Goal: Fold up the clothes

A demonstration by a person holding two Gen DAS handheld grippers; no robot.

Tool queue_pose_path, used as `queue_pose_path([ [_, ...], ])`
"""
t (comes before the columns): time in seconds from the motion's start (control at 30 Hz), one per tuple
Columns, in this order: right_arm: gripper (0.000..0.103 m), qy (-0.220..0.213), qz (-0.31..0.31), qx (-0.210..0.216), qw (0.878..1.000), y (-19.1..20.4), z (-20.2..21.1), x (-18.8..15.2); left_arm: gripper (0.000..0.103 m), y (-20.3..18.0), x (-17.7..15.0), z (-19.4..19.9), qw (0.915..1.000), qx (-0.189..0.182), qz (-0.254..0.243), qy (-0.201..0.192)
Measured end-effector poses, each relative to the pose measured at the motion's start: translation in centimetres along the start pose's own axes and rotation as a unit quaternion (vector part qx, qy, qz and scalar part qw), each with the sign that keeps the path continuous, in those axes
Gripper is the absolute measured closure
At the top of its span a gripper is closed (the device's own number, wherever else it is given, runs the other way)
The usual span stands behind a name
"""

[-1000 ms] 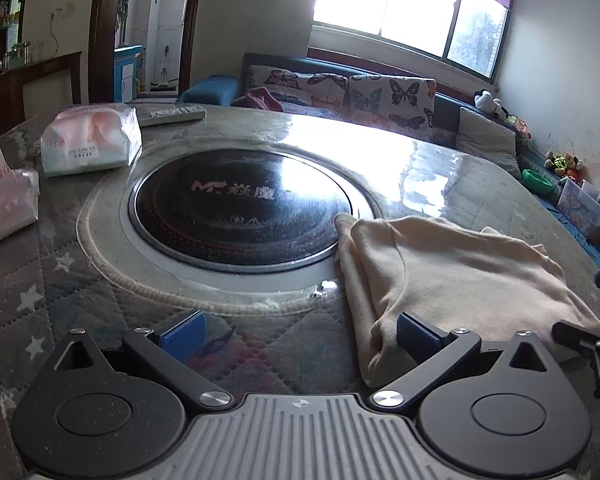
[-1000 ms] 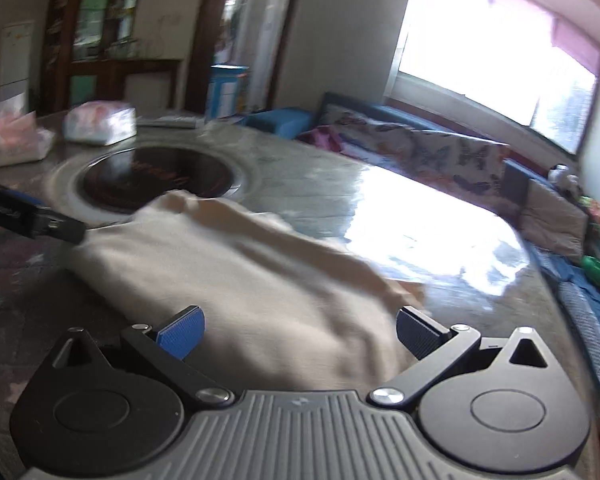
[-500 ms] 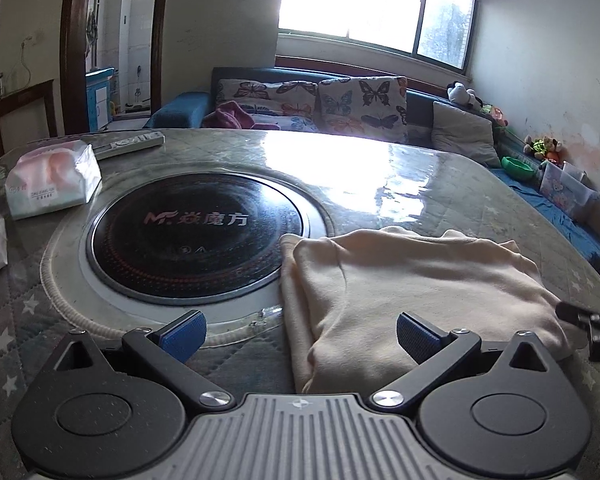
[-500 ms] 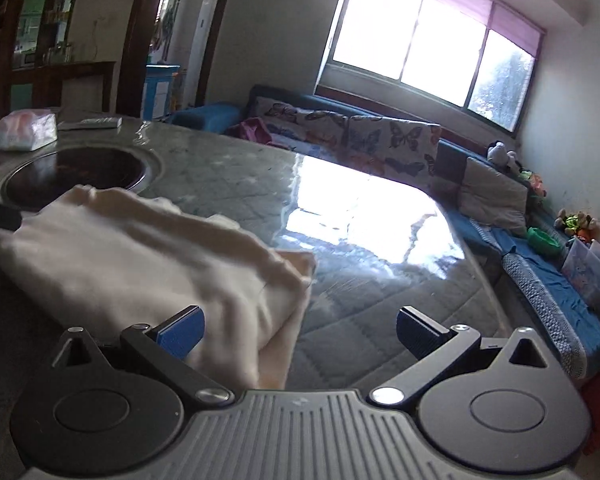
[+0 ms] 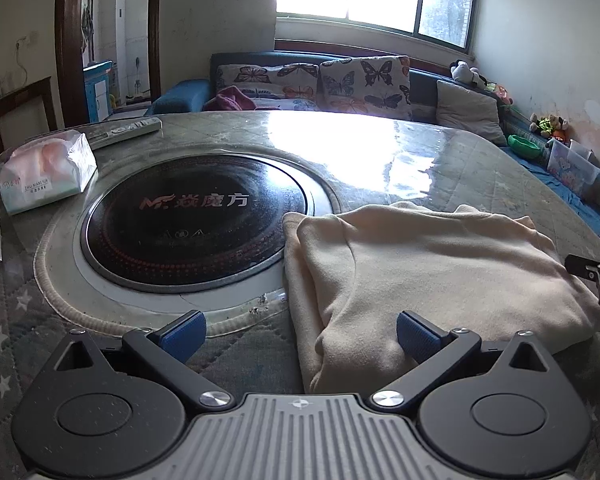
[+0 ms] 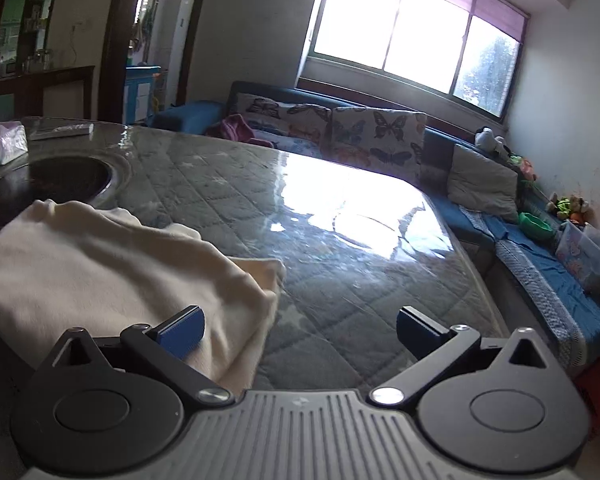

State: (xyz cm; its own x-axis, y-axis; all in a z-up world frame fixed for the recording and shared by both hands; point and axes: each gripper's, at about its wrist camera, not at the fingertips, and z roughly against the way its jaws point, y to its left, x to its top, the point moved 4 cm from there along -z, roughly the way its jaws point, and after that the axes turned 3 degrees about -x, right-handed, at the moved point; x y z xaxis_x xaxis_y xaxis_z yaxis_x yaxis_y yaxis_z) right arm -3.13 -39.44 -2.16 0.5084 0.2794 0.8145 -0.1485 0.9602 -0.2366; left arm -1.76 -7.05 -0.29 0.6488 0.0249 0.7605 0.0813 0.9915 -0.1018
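A cream garment (image 5: 432,276) lies folded on the quilted table, just right of the round black hotplate (image 5: 196,220). My left gripper (image 5: 298,334) is open above its near left corner, holding nothing. In the right wrist view the same cream garment (image 6: 100,268) lies at the left, and my right gripper (image 6: 300,328) is open over its near right corner, its left pad (image 6: 182,330) above the cloth. At the far right of the left wrist view a black part of the right gripper (image 5: 596,276) shows beside the garment.
Two tissue packs (image 5: 46,172) and a remote (image 5: 126,132) sit at the table's far left. The glossy quilted table top (image 6: 360,248) spreads beyond the garment. A sofa with butterfly cushions (image 5: 340,80) and toys lines the wall under the window.
Both grippers have drawn back from the garment; the right view has swung right, so the cloth now sits further left. The garment stays folded flat on the table.
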Motion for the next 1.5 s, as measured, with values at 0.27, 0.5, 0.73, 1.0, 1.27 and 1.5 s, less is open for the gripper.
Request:
queue_pose_path([
  [0.27, 0.000, 0.020, 0.005, -0.004, 1.000, 0.0, -2.2, 0.4, 0.000, 0.3, 0.0, -0.2, 1.0000, -0.005, 0.004, 0.005],
  [0.5, 0.000, 0.021, 0.030, -0.017, 0.999, 0.3, -4.4, 2.1, 0.000, 0.3, 0.0, -0.5, 0.9999, -0.008, 0.005, 0.009],
  [0.73, 0.000, 0.034, 0.040, -0.027, 0.998, 0.1, -5.9, 2.9, 0.000, 0.6, 0.0, -0.6, 0.9998, -0.015, 0.007, 0.013],
  [1.0, 0.000, -0.010, 0.077, 0.021, 0.997, 3.9, -2.7, 4.4, 0.001, 0.5, -0.3, -0.7, 0.9996, -0.016, 0.012, 0.019],
  [1.27, 0.000, -0.031, 0.140, 0.109, 0.984, 9.3, 0.1, 3.9, 0.004, 0.5, -0.4, -0.1, 0.9992, -0.028, 0.016, 0.023],
  [1.5, 0.000, -0.014, 0.152, 0.127, 0.980, 10.3, 0.0, 2.9, 0.003, 2.4, -0.1, 1.4, 0.9987, -0.031, 0.040, 0.012],
])
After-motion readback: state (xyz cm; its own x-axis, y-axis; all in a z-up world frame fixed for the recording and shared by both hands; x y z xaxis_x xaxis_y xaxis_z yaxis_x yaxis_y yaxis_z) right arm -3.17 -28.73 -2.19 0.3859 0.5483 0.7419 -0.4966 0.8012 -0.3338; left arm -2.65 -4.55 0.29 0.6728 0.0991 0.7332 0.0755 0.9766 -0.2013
